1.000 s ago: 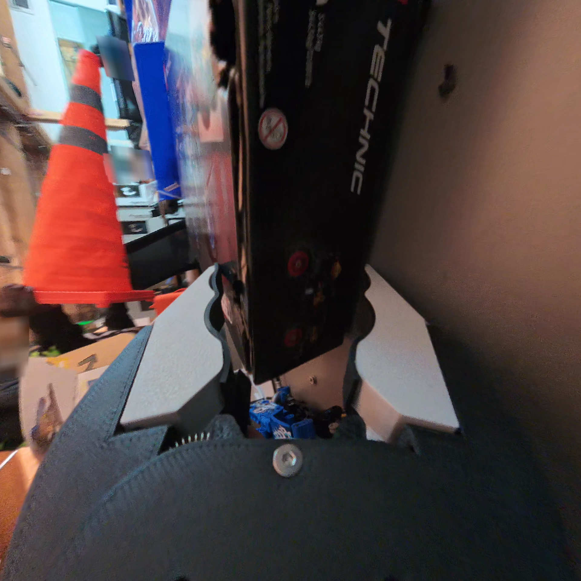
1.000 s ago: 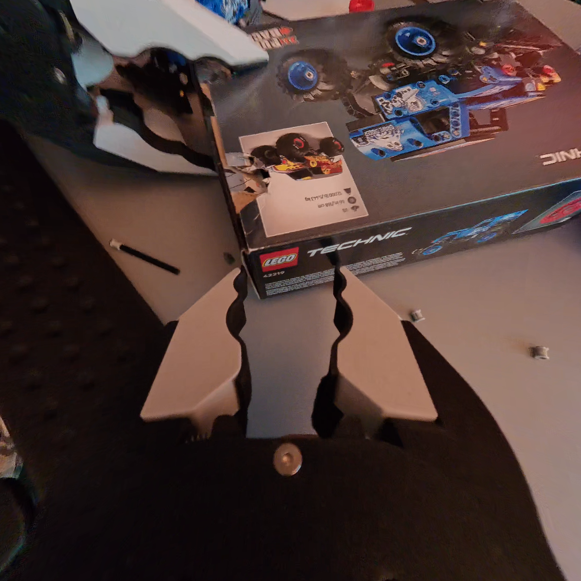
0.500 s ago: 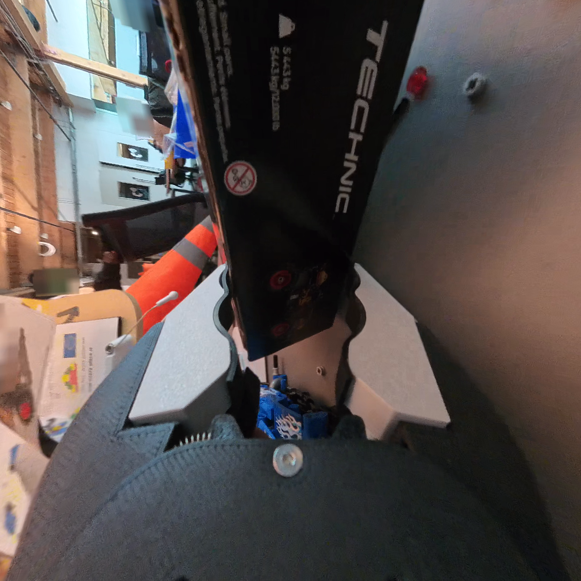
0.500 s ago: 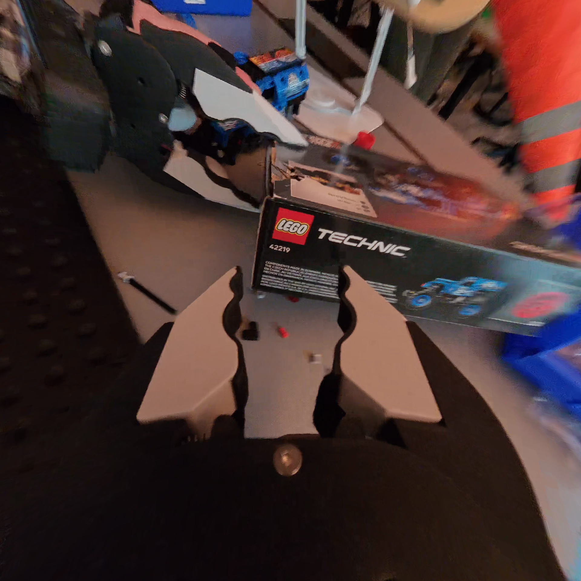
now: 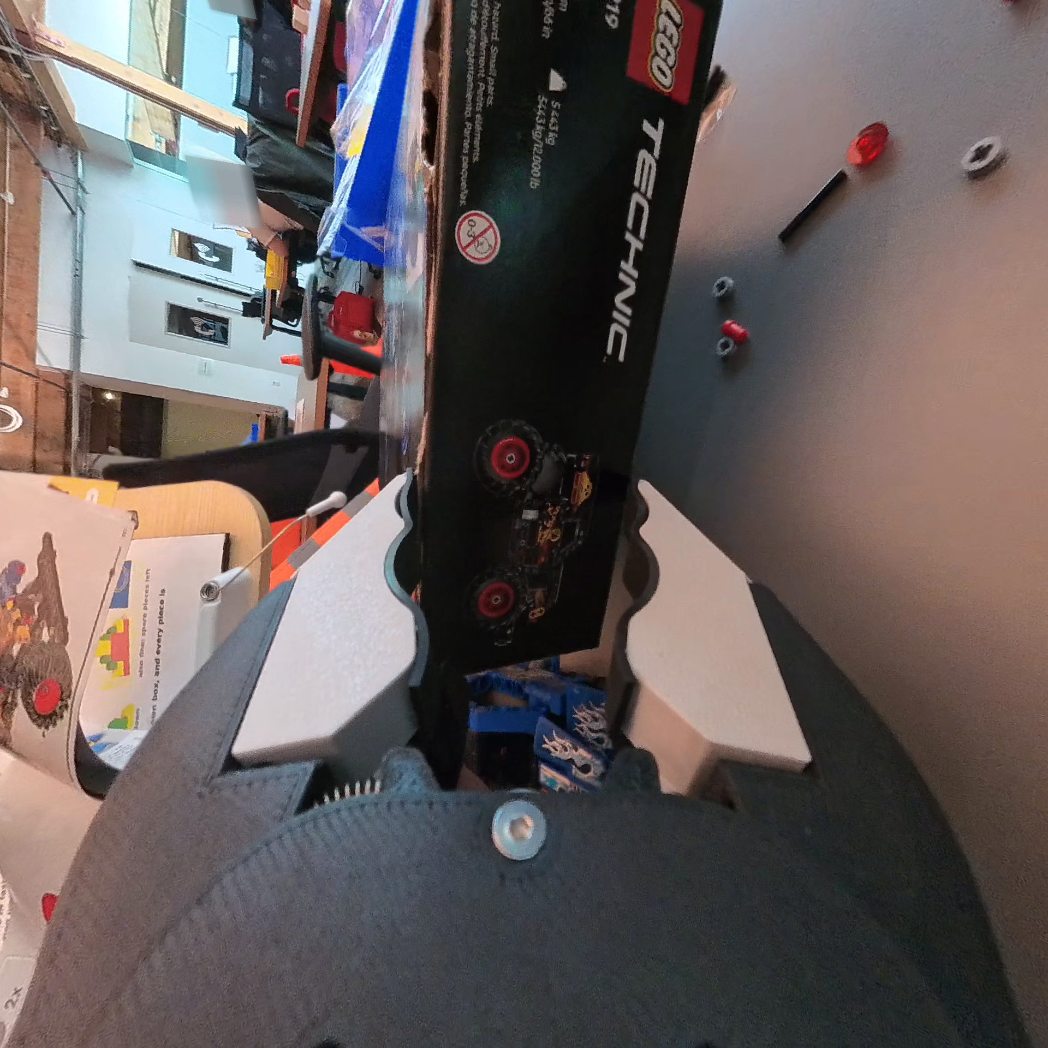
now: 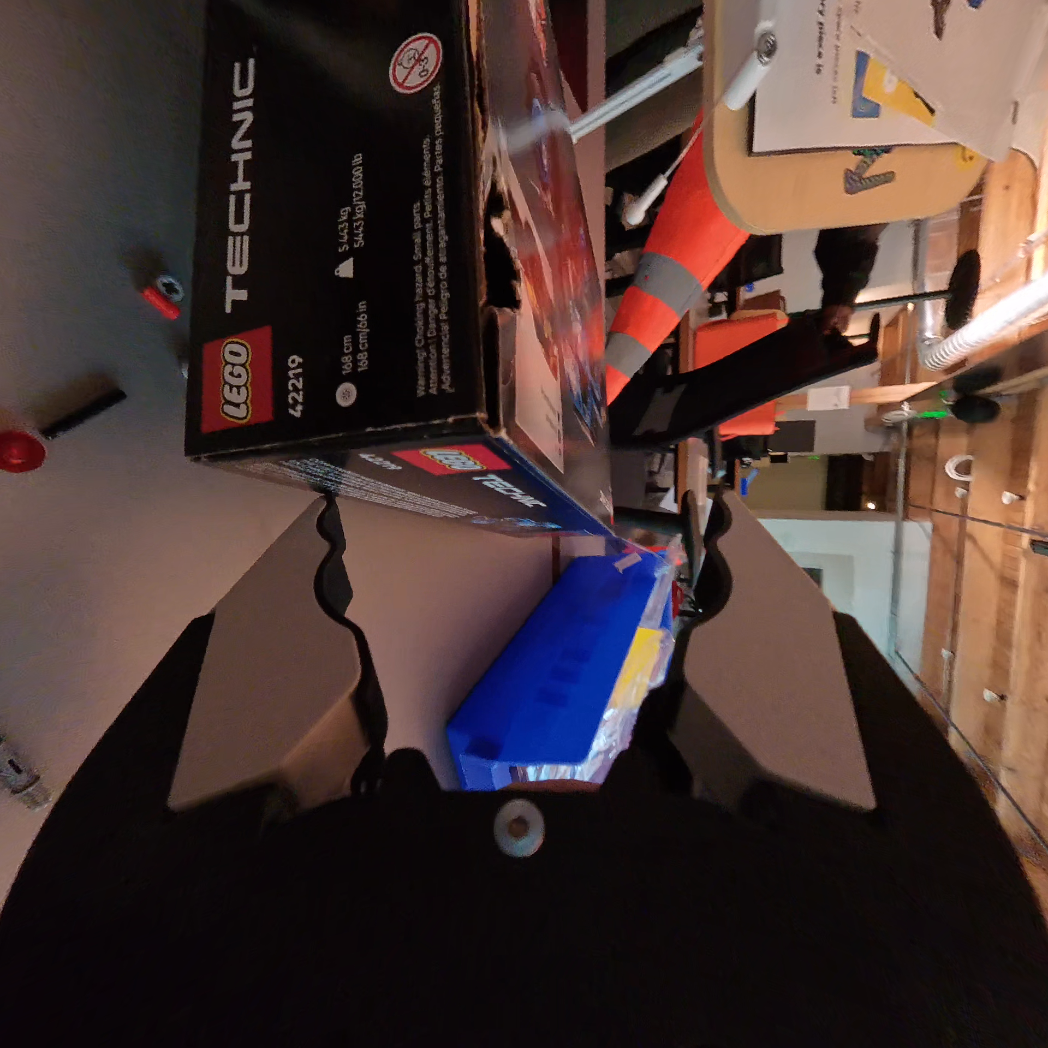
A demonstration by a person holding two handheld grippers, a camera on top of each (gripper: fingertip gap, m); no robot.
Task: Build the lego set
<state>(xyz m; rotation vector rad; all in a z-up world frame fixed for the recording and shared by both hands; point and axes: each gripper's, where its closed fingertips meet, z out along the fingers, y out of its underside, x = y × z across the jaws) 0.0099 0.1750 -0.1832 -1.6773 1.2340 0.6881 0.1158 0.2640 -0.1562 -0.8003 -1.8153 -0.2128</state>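
The black lego box [image 5: 544, 340] stands on edge against the grey table [image 5: 879, 510]. My left gripper [image 5: 522, 493] is shut on the box's near end, one finger on each broad face. A blue truck model with flame stickers [image 5: 561, 731] lies deep between these fingers. In the right wrist view the box [image 6: 329, 255] shows its other end. My right gripper [image 6: 522, 505] is wide open, its fingertips just short of the box's corner and not touching it. Loose pieces lie on the table: a red round stud [image 5: 866, 144], a grey bush [image 5: 984, 157] and a black axle [image 5: 812, 207].
A blue block in clear plastic [image 6: 556, 669] shows between my right fingers, beyond them. An instruction booklet [image 5: 51, 641] is at the left. An orange cone [image 6: 669, 272] and a wooden board with paper sheets [image 6: 822, 170] stand behind. The stud [image 6: 20, 451] and axle [image 6: 85, 414] lie near the box.
My right gripper has rolled onto its side, opened wider and moved up to the box's end corner. My left gripper still holds the box, which now stands on edge.
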